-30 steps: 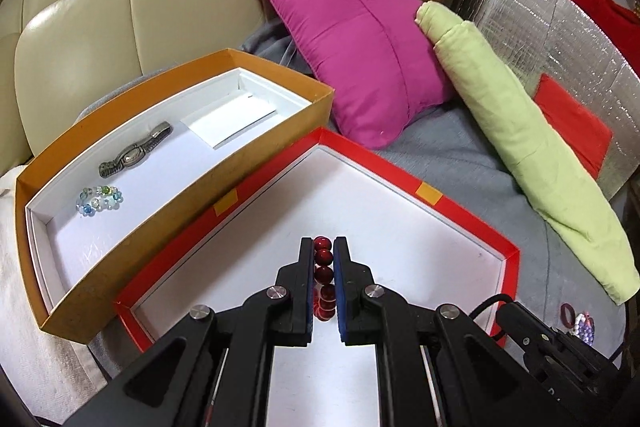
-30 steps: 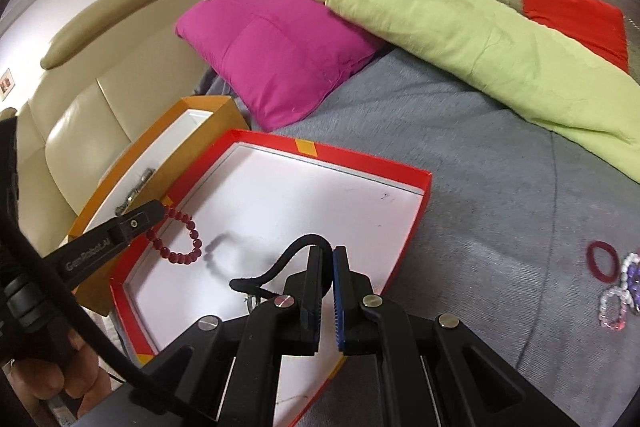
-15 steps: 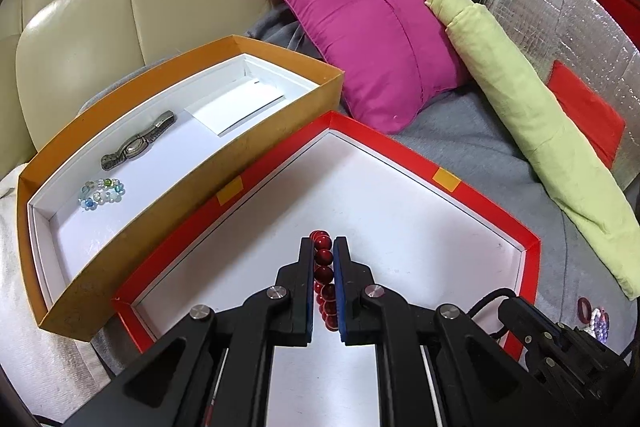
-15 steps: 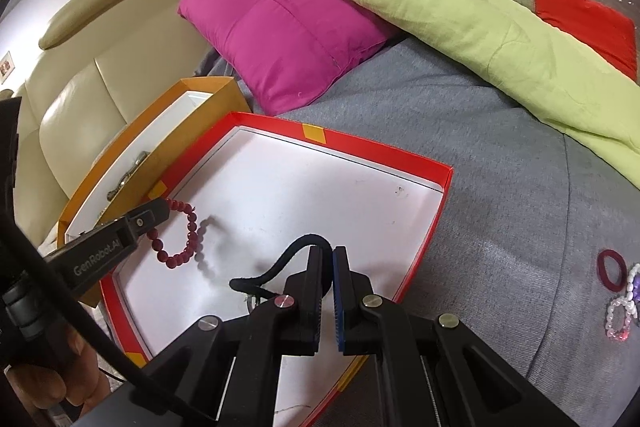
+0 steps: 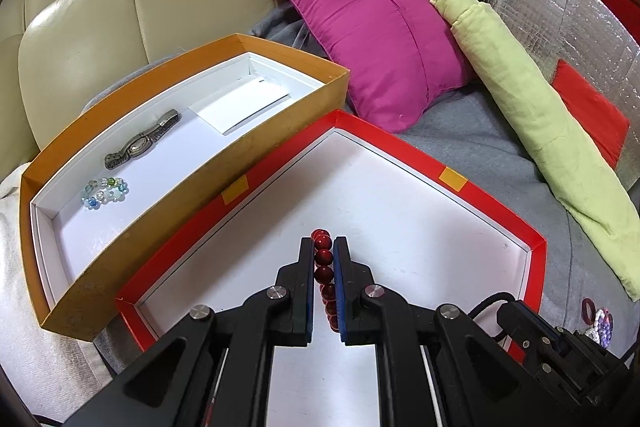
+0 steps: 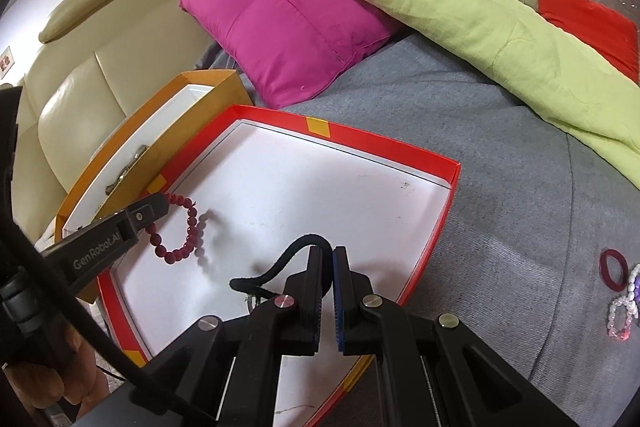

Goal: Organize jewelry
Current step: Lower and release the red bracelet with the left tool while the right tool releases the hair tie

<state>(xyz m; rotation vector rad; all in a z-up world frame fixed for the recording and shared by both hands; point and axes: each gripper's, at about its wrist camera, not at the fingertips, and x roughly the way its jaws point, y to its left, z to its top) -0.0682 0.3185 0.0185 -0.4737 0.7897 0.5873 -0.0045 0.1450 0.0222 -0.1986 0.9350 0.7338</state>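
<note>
left tongs grasp red bead bracelet, hanging over the red tray.
right tongs clenched on black hair tie; tray floor lies directly beneath both.

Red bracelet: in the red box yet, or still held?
Held. The left gripper is shut on the red bracelet, which dangles above the red box floor, casting a shadow.

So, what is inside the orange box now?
The orange box holds a grey metal watch, a bracelet of blue and green glass beads and a white card. Its near wall hides part of the floor.
</note>
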